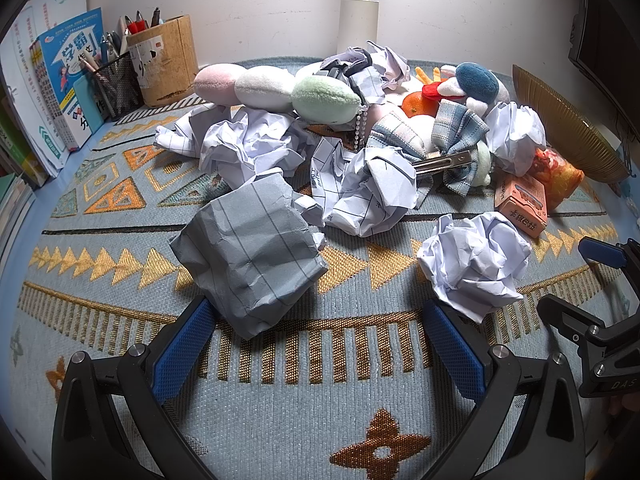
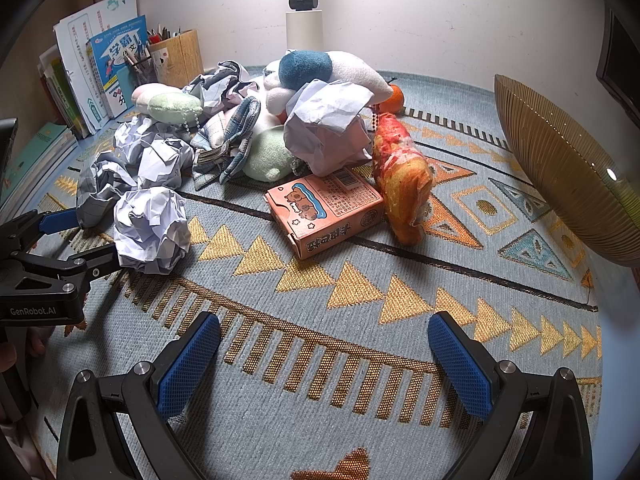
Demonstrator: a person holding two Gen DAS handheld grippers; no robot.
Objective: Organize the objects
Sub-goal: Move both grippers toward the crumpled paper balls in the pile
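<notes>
A heap of crumpled paper, plush toys and small items lies on a patterned rug. My left gripper stands open low over the rug. A grey crumpled paper lies just ahead of its left finger, and a white paper ball sits by its right fingertip. My right gripper is open over bare rug, with a pink box and an orange-red snack bag ahead of it. Each gripper shows at the edge of the other's view: the right gripper and the left gripper.
A gold ribbed bowl leans at the right. Pen holders and books line the back left wall. A three-ball plush, a blue-and-white plush, an orange and a plaid bow clip lie in the heap. A white lamp post stands behind.
</notes>
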